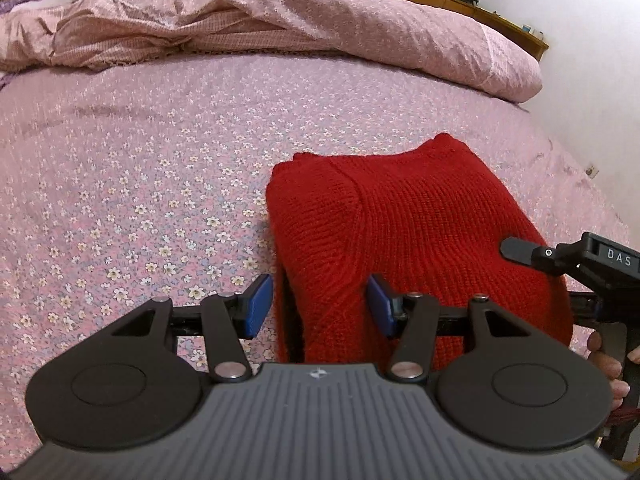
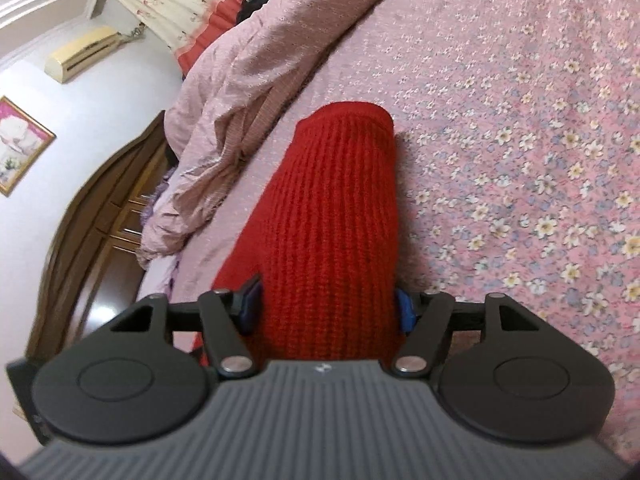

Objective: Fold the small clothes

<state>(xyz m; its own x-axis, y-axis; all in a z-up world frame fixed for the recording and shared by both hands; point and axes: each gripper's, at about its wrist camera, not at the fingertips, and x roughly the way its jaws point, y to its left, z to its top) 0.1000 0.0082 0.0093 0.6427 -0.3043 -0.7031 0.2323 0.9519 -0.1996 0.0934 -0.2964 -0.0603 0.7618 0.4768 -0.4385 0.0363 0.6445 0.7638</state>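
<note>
A folded red knit sweater (image 1: 412,216) lies on the pink floral bedsheet (image 1: 140,180). My left gripper (image 1: 320,306) is open, its blue pads (image 1: 262,304) on either side of the sweater's near left corner, not squeezing it. In the right wrist view the sweater (image 2: 332,216) fills the space between the jaws of my right gripper (image 2: 328,308), which are closed against the thick folded edge. The right gripper also shows at the right edge of the left wrist view (image 1: 576,260), at the sweater's near right side.
A crumpled pink duvet (image 1: 260,12) lies across the far side of the bed. A wooden headboard (image 2: 100,208) and a white wall (image 1: 592,60) border the bed. Open sheet lies to the left of the sweater.
</note>
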